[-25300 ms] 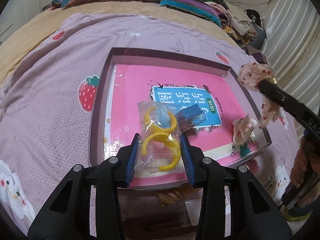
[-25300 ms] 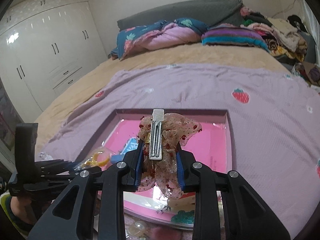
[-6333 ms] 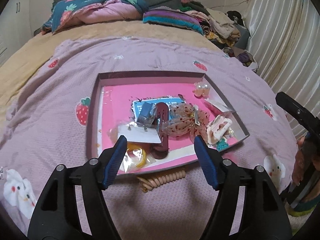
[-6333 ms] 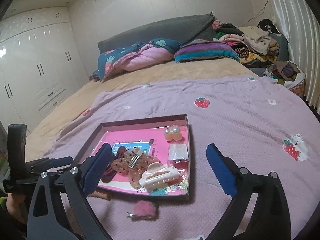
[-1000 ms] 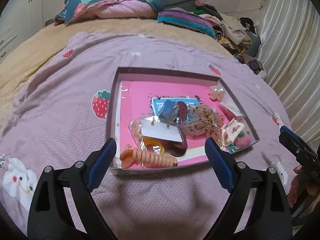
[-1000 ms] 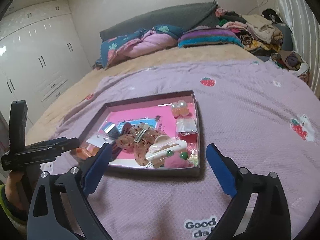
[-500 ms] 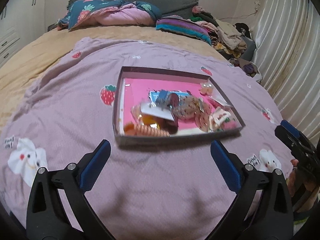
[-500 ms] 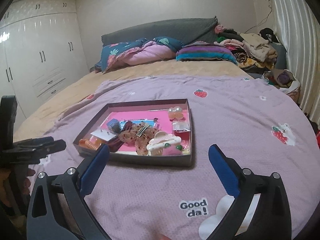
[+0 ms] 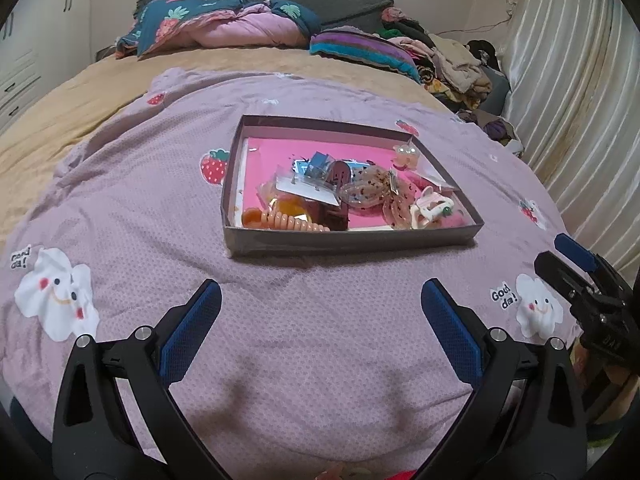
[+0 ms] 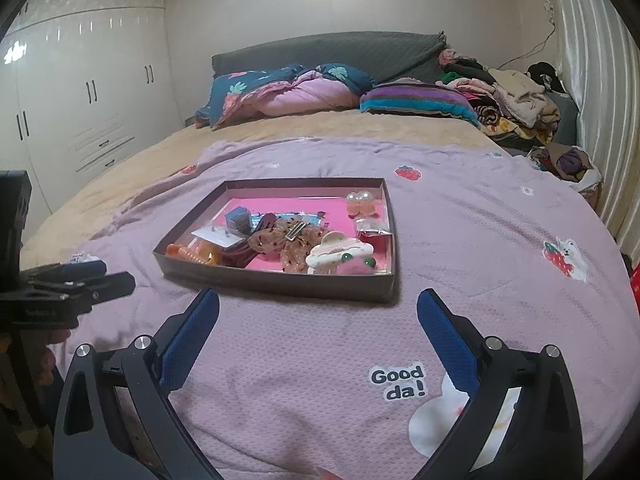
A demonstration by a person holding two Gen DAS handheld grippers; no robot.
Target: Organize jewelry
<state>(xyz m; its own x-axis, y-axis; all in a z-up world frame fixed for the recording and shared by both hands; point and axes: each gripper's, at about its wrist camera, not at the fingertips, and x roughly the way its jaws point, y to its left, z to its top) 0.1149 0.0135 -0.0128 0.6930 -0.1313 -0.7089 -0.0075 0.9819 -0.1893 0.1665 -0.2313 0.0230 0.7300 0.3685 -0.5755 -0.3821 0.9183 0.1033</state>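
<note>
Left wrist view: the left gripper (image 9: pixel 320 312) stands spread wide over the purple blanket (image 9: pixel 140 208), holding nothing; the jewelry tray (image 9: pixel 352 240) lies beyond it.

Right wrist view: the right gripper (image 10: pixel 318 320) gapes equally wide, empty, short of the tray.

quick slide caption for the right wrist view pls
Both tongs, right and left, open and empty before a shallow box of hair accessories on a lilac bedspread.
</note>
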